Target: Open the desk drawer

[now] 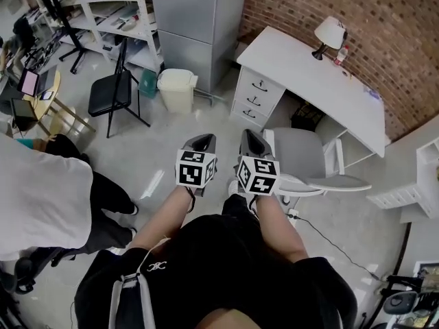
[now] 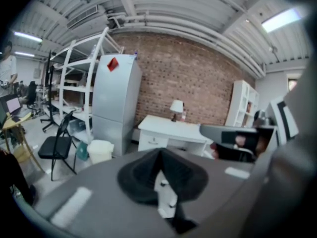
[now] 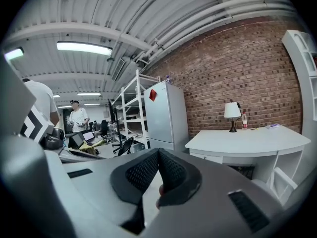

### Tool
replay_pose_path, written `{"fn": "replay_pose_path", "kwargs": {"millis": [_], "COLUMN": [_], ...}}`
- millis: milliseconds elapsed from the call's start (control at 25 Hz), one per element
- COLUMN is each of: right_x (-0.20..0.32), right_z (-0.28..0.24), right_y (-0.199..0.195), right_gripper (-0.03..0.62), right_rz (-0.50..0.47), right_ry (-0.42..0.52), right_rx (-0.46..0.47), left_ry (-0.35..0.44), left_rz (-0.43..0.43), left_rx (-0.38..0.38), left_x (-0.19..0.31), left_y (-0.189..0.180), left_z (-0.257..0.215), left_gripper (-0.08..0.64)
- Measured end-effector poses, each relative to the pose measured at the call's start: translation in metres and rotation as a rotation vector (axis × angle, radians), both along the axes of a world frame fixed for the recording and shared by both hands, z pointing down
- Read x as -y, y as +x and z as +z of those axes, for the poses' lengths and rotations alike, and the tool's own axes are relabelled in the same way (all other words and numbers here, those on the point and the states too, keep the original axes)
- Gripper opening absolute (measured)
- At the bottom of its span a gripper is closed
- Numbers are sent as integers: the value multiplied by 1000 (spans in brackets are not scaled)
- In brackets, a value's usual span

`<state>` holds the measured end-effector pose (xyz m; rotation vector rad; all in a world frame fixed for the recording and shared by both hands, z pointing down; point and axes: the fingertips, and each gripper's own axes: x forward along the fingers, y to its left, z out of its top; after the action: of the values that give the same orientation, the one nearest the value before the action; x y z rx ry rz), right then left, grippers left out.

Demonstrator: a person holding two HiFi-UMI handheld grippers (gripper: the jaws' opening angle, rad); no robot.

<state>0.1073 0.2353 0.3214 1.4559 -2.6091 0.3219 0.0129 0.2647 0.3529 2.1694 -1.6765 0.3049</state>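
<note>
Ahead of the left gripper [image 1: 200,142] stand a white bin [image 1: 177,90] and a grey fridge [image 1: 199,19], with a black folding chair [image 1: 113,94] further left. A grey office chair [image 1: 302,157] sits just right of the right gripper [image 1: 249,140]; a lamp [image 1: 329,34] stands well beyond.

Colour key, as I read it from my station.

- Desk [image 1: 309,67]: white surface, with white drawer [image 1: 255,86] fronts and dark handles.
- Wall [image 1: 357,12]: red-brown brick with pale mortar lines.
- Lamp [image 1: 330,33]: white shade, dark base.
- Refrigerator [image 2: 116,103]: silver-grey with a red tag.
- Bin [image 1: 177,90]: cream.
- Folding chair [image 1: 110,96]: black.
- Office chair [image 1: 302,157]: grey.
- My left gripper [image 1: 201,141] and right gripper [image 1: 250,137]: grey bodies, each with a cube of black-and-white square markers. The fingers [image 3: 143,173] are black with a fine dotted texture.
</note>
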Motion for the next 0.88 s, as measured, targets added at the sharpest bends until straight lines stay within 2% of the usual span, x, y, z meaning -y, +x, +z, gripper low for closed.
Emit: {"fn": "replay_pose_path", "kwargs": {"millis": [440,880], "right_x": [193,304], "right_z": [4,36], "right_y": [19,37], "right_gripper": [-2,-2], "right_rz": [-46,-110], "right_ry": [-46,-80], "right_rx": [-4,-98], "left_ry": [-45,-97], "left_rz": [-67,-160], "left_rx": [-11,-16], "left_x": [178,285], "left_y": [17,18], "left_z": [2,20], "left_gripper": [0,0]}}
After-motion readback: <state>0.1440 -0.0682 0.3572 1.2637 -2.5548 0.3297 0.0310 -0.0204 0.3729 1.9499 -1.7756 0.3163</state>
